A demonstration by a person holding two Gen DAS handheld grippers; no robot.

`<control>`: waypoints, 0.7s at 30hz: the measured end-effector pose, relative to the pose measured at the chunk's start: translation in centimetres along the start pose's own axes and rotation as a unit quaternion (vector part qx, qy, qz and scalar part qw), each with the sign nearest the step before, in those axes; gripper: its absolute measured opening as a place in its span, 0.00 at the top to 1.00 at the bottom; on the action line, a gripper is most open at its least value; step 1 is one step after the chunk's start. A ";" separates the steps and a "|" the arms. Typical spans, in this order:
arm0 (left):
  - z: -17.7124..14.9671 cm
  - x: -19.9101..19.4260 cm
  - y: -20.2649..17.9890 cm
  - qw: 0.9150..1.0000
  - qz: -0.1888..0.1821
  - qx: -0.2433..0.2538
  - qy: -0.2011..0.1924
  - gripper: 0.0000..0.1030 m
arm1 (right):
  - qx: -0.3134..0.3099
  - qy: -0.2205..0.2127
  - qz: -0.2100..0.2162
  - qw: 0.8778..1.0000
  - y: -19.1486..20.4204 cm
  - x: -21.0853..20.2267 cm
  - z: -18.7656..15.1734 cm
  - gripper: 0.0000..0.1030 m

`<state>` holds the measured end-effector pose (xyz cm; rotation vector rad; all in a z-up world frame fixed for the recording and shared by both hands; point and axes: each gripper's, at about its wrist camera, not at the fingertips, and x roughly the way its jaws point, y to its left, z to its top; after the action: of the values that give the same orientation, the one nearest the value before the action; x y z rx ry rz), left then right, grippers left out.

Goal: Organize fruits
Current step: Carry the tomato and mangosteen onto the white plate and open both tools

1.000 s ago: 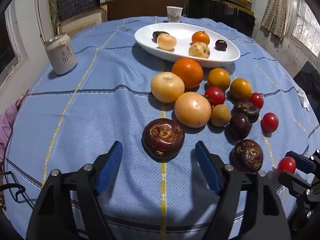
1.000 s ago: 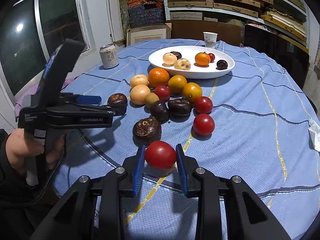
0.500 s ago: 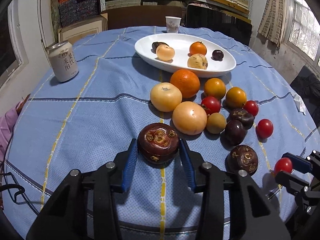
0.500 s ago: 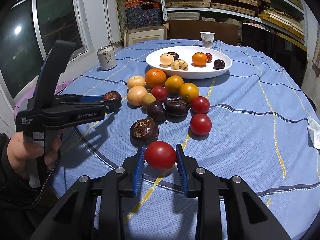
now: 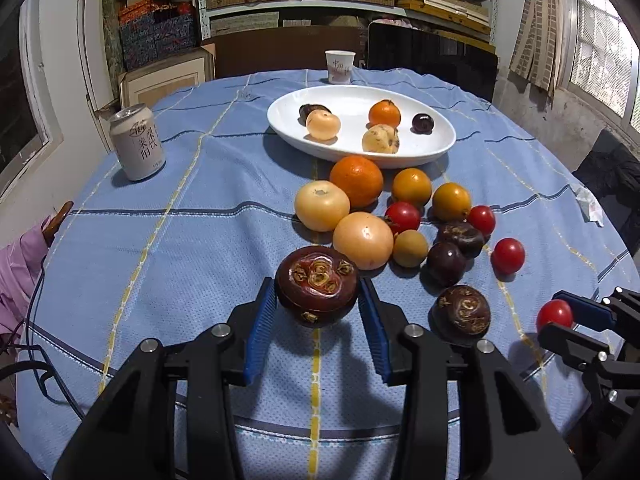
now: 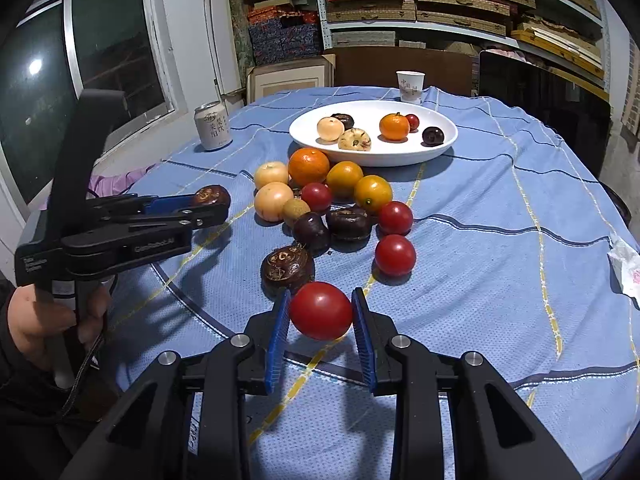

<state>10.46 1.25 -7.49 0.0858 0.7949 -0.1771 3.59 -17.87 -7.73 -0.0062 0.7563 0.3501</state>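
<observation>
My left gripper (image 5: pixel 317 300) is shut on a dark brown mangosteen (image 5: pixel 317 285), held just above the blue tablecloth. My right gripper (image 6: pixel 321 312) is shut on a red tomato (image 6: pixel 321 310), also clear of the cloth. A white oval plate (image 5: pixel 436 148) at the far side holds several fruits. Between the plate and the grippers lies a cluster of loose fruit: an orange (image 5: pixel 356 181), pale round fruits, yellow ones, red tomatoes and dark mangosteens. In the right wrist view the left gripper (image 6: pixel 210 204) with its mangosteen (image 6: pixel 211 195) shows at the left, held by a hand (image 6: pixel 40 320).
A drinks can (image 5: pixel 137 142) stands at the far left of the round table. A paper cup (image 5: pixel 340 66) sits behind the plate. A crumpled tissue (image 6: pixel 626 264) lies near the right edge. Shelves with boxes and a dark chair stand behind the table.
The left gripper closed from wide open onto the mangosteen and lifted it off the cloth. The right gripper with the tomato stayed where it was.
</observation>
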 end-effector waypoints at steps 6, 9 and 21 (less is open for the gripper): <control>0.6 -1.9 -0.3 1.000 -0.006 0.000 -0.021 0.60 | 0.009 -0.009 -0.007 1.000 -0.6 -0.4 0.4 0.70; 1.4 -3.0 -0.6 0.999 -0.009 0.005 -0.036 0.60 | 0.011 -0.024 -0.010 1.000 -1.3 -1.1 1.4 0.70; 9.4 0.1 -1.3 0.998 -0.041 0.007 -0.039 0.60 | 0.044 -0.056 0.004 0.997 -6.9 0.5 11.5 0.70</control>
<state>16.86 -1.38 -1.00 0.0594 0.7206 -0.2615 13.83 -22.70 -0.49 0.0988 0.6611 0.3207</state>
